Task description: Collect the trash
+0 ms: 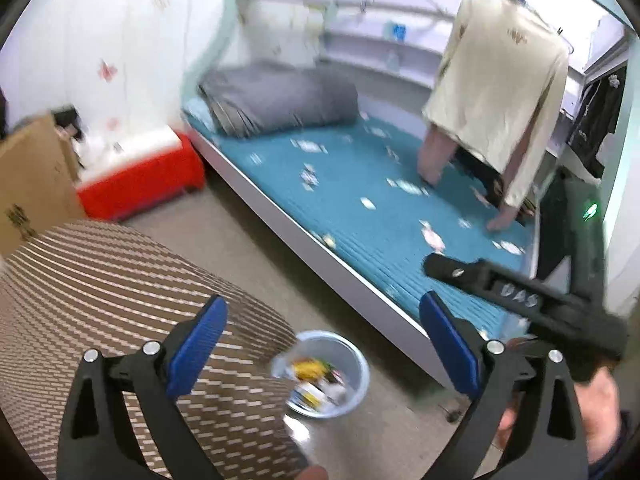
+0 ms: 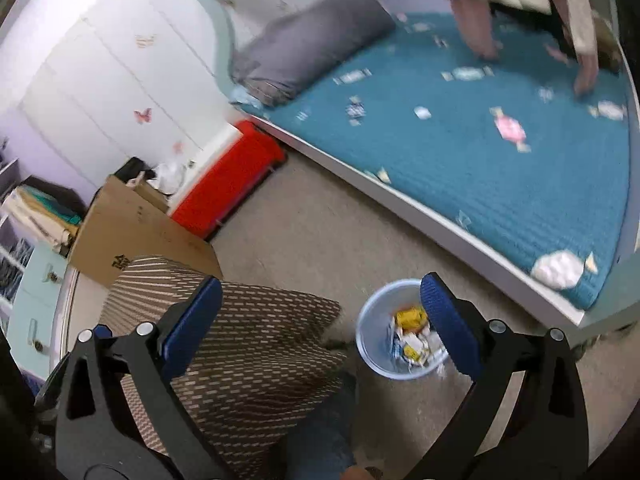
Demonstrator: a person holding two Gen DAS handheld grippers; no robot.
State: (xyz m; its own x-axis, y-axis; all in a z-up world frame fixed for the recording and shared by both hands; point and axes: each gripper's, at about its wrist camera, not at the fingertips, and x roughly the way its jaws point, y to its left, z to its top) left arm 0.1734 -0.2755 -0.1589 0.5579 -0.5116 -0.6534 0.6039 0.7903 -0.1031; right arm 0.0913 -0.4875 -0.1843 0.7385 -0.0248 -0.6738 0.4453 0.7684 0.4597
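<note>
Covering the bed (image 2: pixel 500 168), teal bedding meets beige floor (image 2: pixel 320 240).

You've got a brown striped cushion (image 2: pixel 248 344) near-left, cardboard box (image 2: pixel 132 236) and red storage box (image 2: pixel 228 188) by the white wall, grey pillow (image 1: pixel 280 100) on the teal bedspread (image 2: pixel 500 152), beige shirt (image 1: pixel 500 92) hanging above.

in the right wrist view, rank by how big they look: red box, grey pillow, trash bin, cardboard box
1. grey pillow
2. cardboard box, close to the pillow, so unsure
3. red box
4. trash bin, though it sits nearest the camera
</note>
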